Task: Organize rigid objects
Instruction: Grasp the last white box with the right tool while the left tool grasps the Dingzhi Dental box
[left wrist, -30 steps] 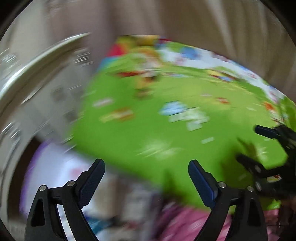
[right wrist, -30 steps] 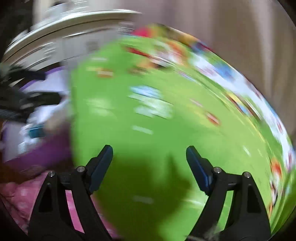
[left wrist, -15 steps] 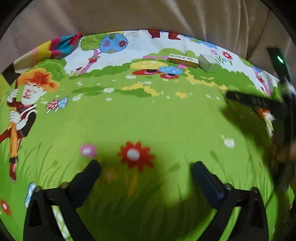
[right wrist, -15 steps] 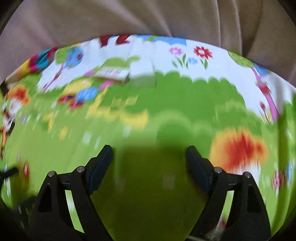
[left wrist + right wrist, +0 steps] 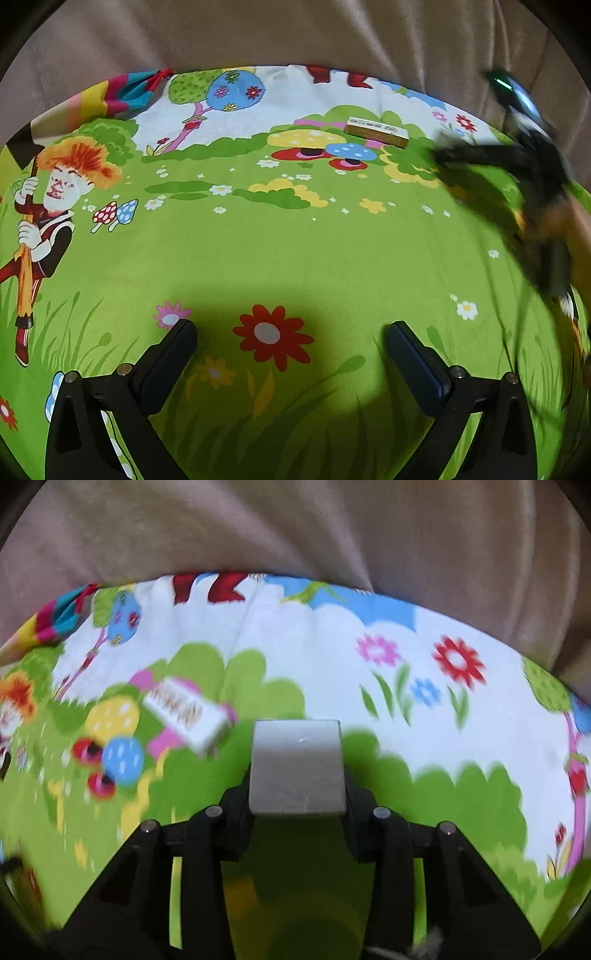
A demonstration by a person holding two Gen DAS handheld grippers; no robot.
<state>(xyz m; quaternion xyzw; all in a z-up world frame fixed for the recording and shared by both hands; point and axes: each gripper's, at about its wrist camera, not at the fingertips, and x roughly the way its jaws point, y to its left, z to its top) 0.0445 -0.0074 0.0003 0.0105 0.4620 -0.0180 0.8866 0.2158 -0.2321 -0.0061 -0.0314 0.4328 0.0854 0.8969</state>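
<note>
right jaws closed on grey block (image 5: 297, 766)

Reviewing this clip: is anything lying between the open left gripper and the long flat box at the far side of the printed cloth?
Nothing visible does. The left gripper hangs open over bare printed cloth, and the stretch up to the long flat box holds only the pattern. The right gripper, off to the side, has just been closing on the grey block.
</note>
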